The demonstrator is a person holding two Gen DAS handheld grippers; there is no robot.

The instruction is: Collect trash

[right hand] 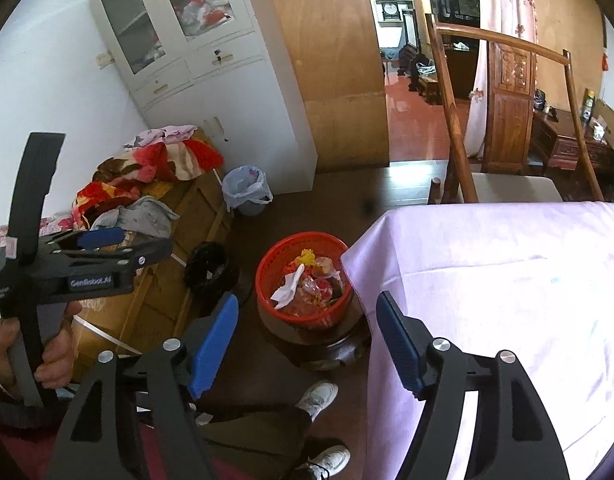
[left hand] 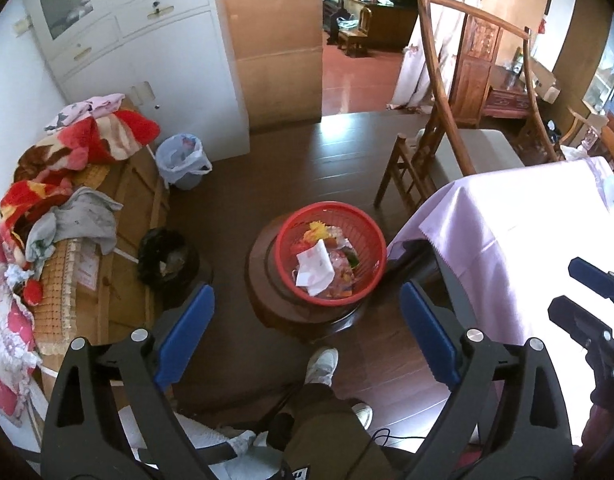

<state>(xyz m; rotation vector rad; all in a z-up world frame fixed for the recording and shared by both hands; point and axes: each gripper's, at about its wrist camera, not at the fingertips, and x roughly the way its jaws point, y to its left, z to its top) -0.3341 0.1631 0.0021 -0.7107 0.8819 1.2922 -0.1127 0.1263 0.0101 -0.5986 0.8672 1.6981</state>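
Observation:
A red mesh basket (left hand: 285,236) holds trash: a crumpled white paper (left hand: 315,270), wrappers and yellow scraps. It sits on a round dark wooden stool (left hand: 267,312) on the floor. It also shows in the right wrist view (right hand: 267,300). My left gripper (left hand: 307,340) is open and empty, raised above and short of the basket. My right gripper (right hand: 307,336) is open and empty, raised beside the table's corner, above the basket. The left gripper shows at the left of the right wrist view (right hand: 103,244); the right one shows at the right edge of the left wrist view (left hand: 583,296).
A table under a lilac cloth (right hand: 507,280) stands right of the basket. A wooden chair (left hand: 439,120) is behind it. A black-lined bin (left hand: 167,256), a blue-lined bin (left hand: 183,160) and a chest piled with blankets (left hand: 79,184) stand at left. My legs and white shoes (left hand: 321,366) are below.

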